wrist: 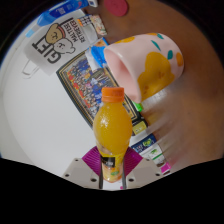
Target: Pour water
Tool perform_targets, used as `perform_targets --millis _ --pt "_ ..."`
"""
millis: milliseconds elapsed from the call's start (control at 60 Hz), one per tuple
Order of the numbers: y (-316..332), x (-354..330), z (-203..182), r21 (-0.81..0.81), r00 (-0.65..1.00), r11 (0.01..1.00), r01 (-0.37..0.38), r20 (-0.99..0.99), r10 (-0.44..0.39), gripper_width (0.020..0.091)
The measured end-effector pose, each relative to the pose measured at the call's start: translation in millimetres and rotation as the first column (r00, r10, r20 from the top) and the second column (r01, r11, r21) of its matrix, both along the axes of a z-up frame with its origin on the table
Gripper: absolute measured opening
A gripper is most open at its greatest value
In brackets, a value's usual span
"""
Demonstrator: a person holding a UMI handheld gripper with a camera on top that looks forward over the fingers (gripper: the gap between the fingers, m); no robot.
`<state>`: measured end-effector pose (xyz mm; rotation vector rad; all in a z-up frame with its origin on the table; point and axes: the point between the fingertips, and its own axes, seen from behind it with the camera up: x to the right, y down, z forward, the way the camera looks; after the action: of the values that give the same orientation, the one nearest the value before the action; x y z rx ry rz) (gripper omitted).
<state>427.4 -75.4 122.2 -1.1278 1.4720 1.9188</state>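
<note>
up close, the gripper (113,168) clamps both pink pads (95,158) on a bottle (111,132) of orange drink, orange cap on. just beyond it hangs a tilted cup (146,66) — pink inside — over a book (85,80) and a white table (40,125).

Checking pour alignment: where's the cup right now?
In the gripper view, the cup sits tilted just beyond the orange bottle held in the tongs, slightly to its right, over the printed packets.
</note>
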Motion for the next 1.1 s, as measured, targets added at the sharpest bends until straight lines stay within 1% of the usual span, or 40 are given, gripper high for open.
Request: perform_targets --millis 67,117,200,267,333,400,433,467,533,567,633,683,733,750,850,933,1067,1083,1100 --pt "-3.7 -4.9 2.3 0.004 0.997 1.000 -0.029 0.067 0.029 0.0255" --pt "-4.8 -9.0 7.0 0.006 0.985 0.998 -0.059 0.161 0.057 0.0254" --pt "-9.7 -10.9 17.1 0.037 0.923 0.993 -0.111 0.374 0.089 0.0255" --pt "-11.1 -4.5 26.9 0.072 0.812 0.986 -0.148 0.578 0.079 0.0254" --pt "-10.3 13.7 42.3 0.120 0.647 0.978 -0.173 0.762 0.021 0.0255" --pt "-7.0 44.5 60.2 0.183 0.451 0.964 -0.192 0.889 -0.079 0.0255" --pt "-1.5 62.1 68.4 0.208 0.342 0.958 -0.197 0.930 -0.131 0.0254" --pt "-4.1 72.6 80.0 0.210 0.234 0.958 -0.196 0.959 -0.162 0.0254" --pt "-0.3 111.5 84.2 0.219 0.025 0.958 -0.186 0.976 -0.218 0.0254" --pt "3.0 136.3 78.6 0.230 -0.071 0.957 -0.176 0.967 -0.245 0.0254" --pt "6.1 180.5 64.8 0.218 -0.247 0.965 -0.146 0.937 -0.249 0.0253" --pt "11.1 208.0 49.9 0.172 -0.349 0.978 -0.121 0.915 -0.204 0.0256" --pt "13.7 233.6 23.5 0.124 -0.420 0.987 -0.102 0.894 -0.155 0.0255" --pt "13.2 242.8 10.2 0.119 -0.437 0.988 -0.100 0.887 -0.151 0.0255" --pt "15.0 280.5 -44.6 0.033 -0.480 0.997 -0.064 0.875 -0.060 0.0255" --pt "10.7 296.4 -85.0 -0.009 -0.495 0.999 -0.051 0.869 -0.018 0.0256" --pt "2.9 303.9 -136.2 -0.058 -0.481 0.998 -0.038 0.876 0.032 0.0257" --pt "-0.1 303.4 -140.9 -0.065 -0.484 0.997 -0.039 0.874 0.038 0.0268" --pt "2.6 303.7 -135.5 -0.020 -0.486 0.999 -0.037 0.874 -0.001 0.0261"
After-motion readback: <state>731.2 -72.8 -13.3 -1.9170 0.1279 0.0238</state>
